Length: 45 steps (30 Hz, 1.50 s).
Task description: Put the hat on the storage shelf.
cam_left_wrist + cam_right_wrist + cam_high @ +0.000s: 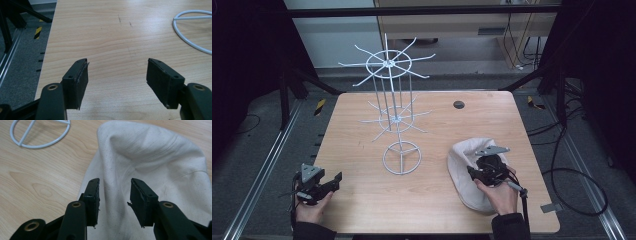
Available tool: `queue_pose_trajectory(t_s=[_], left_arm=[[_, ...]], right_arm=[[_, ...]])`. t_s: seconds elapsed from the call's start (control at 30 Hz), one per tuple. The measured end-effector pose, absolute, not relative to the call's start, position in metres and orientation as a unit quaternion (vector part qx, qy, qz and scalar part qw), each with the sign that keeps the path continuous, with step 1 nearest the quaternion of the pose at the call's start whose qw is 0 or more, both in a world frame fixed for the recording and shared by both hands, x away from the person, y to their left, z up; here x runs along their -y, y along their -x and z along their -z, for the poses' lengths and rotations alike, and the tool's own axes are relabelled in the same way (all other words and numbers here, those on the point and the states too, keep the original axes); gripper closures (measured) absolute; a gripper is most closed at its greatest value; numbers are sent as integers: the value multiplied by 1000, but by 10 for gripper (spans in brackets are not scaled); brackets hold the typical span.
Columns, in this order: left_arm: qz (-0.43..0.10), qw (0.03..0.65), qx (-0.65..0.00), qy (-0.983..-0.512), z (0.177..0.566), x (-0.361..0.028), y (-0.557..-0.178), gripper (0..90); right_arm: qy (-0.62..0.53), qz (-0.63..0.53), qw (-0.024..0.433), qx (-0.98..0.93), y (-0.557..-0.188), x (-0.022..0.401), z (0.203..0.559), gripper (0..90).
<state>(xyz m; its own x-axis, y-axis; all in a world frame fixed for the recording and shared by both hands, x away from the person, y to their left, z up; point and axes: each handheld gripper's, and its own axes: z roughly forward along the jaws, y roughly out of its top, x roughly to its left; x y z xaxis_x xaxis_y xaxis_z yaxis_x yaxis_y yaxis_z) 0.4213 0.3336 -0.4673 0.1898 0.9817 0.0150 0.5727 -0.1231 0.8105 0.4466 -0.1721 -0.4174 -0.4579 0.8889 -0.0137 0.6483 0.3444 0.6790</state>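
Lower left of the high view, the left gripper (pixel 329 182) hovers over bare table (pixel 422 200), jaws spread wide. Lower right, the right gripper (pixel 473 171) sits over the cloth (pixel 464 160), jaws apart astride a fold, not pinching. Behind, centre, stands the wire rack (pixel 393 107).

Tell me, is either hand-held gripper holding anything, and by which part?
Nothing is held. The right hand-held gripper hangs over the white cloth, jaws apart around a fold but not pinching; the left hand-held gripper is open over the table.

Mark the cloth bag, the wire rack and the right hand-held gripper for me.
cloth bag (pixel 155 152), right gripper view, creased upper fabric.
wire rack (pixel 402 159), high view, round base ring.
right hand-held gripper (pixel 115 195), right gripper view, midway between fingertips.
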Motion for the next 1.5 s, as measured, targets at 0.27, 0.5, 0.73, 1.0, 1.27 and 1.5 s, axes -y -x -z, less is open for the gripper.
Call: queue_pose_trajectory(t_s=[0.27, 0.5, 0.73, 1.0, 1.27, 1.5], left_arm=[[-294, 346, -564, -689, 467, -334, -421, 340], [-294, 346, -564, -690, 468, -334, -422, 340], [-294, 345, -564, -691, 468, -334, -422, 340], [-294, 345, -565, -690, 468, -334, -422, 340], [-294, 345, -565, -690, 468, -334, -422, 340], [-295, 344, -564, -690, 468, -334, -421, 339]], right_arm=[[-488, -283, 182, -805, -455, 167, 426, 612], [-499, -268, 174, -806, -460, 166, 433, 701], [-502, -260, 179, -805, -460, 166, 434, 844], [-502, -265, 188, -802, -457, 167, 431, 879], [-487, -298, 202, -796, -449, 174, 419, 884], [-468, -352, 218, -781, -439, 186, 410, 885]])
